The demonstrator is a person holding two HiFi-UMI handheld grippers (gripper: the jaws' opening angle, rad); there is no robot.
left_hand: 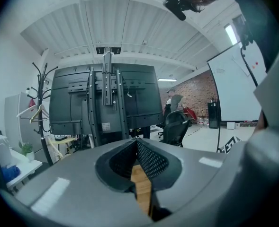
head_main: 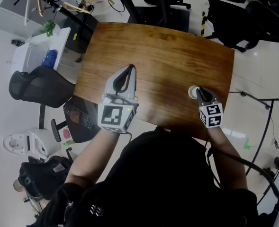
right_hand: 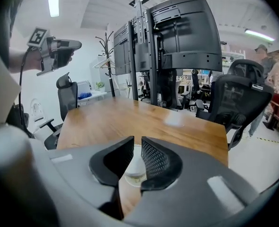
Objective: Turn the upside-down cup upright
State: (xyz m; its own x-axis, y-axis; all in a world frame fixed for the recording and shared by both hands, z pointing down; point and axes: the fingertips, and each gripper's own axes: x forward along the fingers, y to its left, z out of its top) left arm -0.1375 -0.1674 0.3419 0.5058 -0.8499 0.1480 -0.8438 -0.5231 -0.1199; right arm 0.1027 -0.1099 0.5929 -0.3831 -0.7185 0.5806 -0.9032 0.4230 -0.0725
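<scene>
A small pale cup (head_main: 192, 92) stands on the wooden table (head_main: 167, 51) near its front right corner. From above I see a round whitish rim, so its mouth seems to face up. My right gripper (head_main: 198, 89) sits right at the cup, angled downward. In the right gripper view the jaws (right_hand: 137, 141) stand a narrow gap apart, and the cup (right_hand: 134, 170) shows through that gap without the pads pressing on it. My left gripper (head_main: 129, 69) hangs above the table's left front part, its fingertips (left_hand: 135, 141) together and nothing between them.
A black office chair (head_main: 35, 86) and a white side desk (head_main: 40, 51) stand left of the table. More black chairs (right_hand: 238, 98) and monitor stands (right_hand: 177, 37) line the far side. Cables run along the floor at the right (head_main: 267, 126).
</scene>
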